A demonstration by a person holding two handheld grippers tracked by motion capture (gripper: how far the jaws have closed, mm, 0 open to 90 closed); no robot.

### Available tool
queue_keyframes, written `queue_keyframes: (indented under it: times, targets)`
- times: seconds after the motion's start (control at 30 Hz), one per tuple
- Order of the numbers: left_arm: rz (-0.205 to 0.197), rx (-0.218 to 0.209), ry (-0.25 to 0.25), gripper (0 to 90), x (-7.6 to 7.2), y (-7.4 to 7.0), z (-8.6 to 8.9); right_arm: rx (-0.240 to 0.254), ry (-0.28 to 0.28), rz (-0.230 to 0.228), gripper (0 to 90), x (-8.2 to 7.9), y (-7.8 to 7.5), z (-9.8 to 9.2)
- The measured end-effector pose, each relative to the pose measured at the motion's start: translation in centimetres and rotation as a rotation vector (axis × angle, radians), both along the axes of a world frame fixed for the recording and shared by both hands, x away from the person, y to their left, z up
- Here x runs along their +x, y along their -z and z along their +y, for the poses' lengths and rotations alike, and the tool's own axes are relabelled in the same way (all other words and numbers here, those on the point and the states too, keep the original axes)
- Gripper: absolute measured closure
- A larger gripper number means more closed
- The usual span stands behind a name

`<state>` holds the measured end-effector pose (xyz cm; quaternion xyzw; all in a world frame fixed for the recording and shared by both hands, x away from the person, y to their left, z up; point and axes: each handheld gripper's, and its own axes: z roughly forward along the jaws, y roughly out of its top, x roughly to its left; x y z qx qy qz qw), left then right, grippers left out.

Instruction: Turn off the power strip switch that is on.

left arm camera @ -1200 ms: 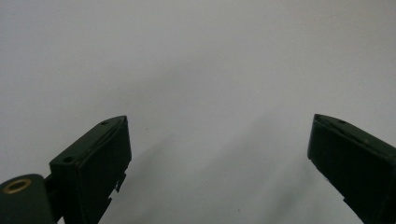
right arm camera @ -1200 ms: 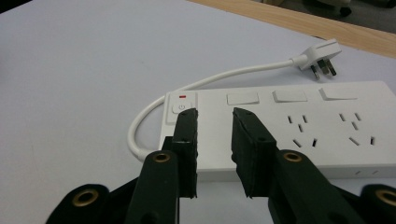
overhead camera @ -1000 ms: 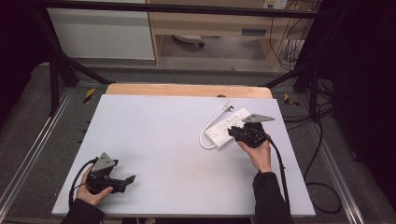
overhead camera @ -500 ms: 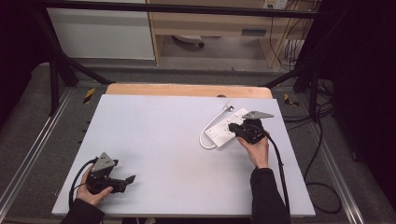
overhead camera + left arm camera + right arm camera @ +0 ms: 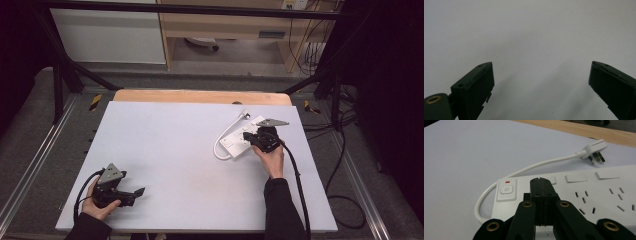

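Since the earlier frames little had changed: the right gripper (image 5: 251,138) had edged slightly further over the white power strip (image 5: 599,192), fingers pressed together with nothing between them, tips above the strip near its power button (image 5: 506,189). The left gripper (image 5: 131,191) stayed at the near left, fingers wide apart. The strip lay on the desk (image 5: 165,145) at the right, its plug (image 5: 594,151) beside the wooden far edge (image 5: 200,96). Grey floor and cables surrounded the desk.

- Power strip (image 5: 579,195): white, with a small red mark above its button.
- Cord (image 5: 524,172): white.
- Counter (image 5: 165,145): pale grey top, wood edge.
- Jaws: black.
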<state>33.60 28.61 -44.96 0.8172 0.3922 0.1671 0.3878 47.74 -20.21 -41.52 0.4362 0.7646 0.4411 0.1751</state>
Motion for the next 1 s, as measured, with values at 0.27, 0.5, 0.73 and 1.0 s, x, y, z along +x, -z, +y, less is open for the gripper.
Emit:
queue_keyframes:
  times: [0.27, 0.5, 0.73, 1.0]
  targets:
    - [0.0, 0.003, 0.0, 5.8, 0.0, 0.0, 0.0, -0.013, 0.002, 0.007, 90.0, 0.6, 0.4, 0.2]
    - [0.0, 0.0, 0.0, 5.8, 0.0, 0.0, 0.0, -0.02, 0.002, 0.002, 90.0, 1.2, 0.1, 0.6]
    - [0.0, -0.001, -0.001, 5.8, 0.0, 0.0, 0.0, -0.03, 0.006, -0.001, 90.0, 2.1, 0.0, 1.2]
    - [-0.001, -0.004, 0.0, 5.8, 0.0, 0.0, 0.0, -0.028, 0.014, 0.016, 90.0, 2.8, 0.6, 1.7]
